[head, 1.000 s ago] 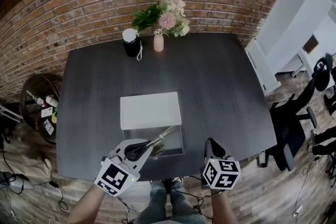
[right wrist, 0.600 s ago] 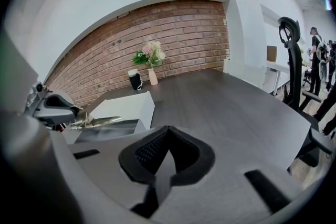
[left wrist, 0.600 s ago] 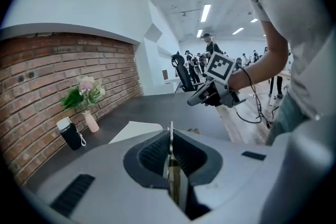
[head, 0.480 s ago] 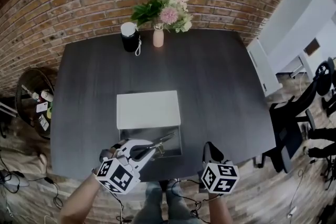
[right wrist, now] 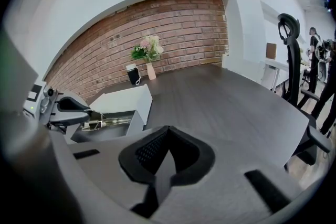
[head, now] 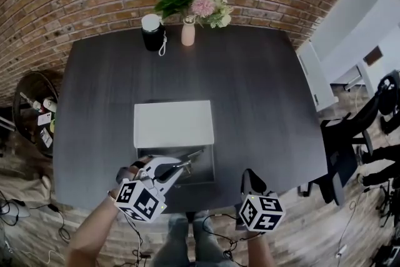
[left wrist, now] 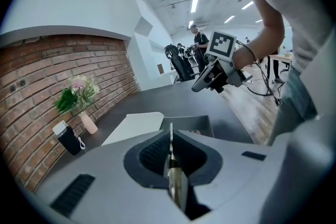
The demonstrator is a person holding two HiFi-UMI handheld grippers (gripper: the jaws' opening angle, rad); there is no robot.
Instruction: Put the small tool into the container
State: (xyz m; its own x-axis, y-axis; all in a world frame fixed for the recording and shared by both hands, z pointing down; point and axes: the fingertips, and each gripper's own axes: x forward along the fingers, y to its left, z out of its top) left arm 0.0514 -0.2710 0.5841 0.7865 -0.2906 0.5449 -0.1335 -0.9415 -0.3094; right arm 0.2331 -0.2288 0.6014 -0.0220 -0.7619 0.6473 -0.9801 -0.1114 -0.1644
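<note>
A thin metal tool (head: 192,156) sticks out of my left gripper (head: 181,164), which is shut on it. The tool slants over the open front part of a dark box (head: 211,172) whose white lid (head: 174,124) covers its far half. In the left gripper view the tool (left wrist: 170,165) stands edge-on between the closed pads, with the box (left wrist: 195,124) just beyond. My right gripper (head: 249,173) hovers near the table's front edge, right of the box, shut with nothing in it. From the right gripper view I see the left gripper (right wrist: 68,107) holding the tool (right wrist: 107,121) over the box.
At the table's far edge stand a black bottle (head: 152,33) and a vase of flowers (head: 189,31). Office chairs (head: 350,147) are off the table's right side. A round side table (head: 34,112) with small items sits to the left.
My left gripper has sunk with the tool and rolled, so the tool now lies lower over the box's open part. The right gripper has hardly moved.
</note>
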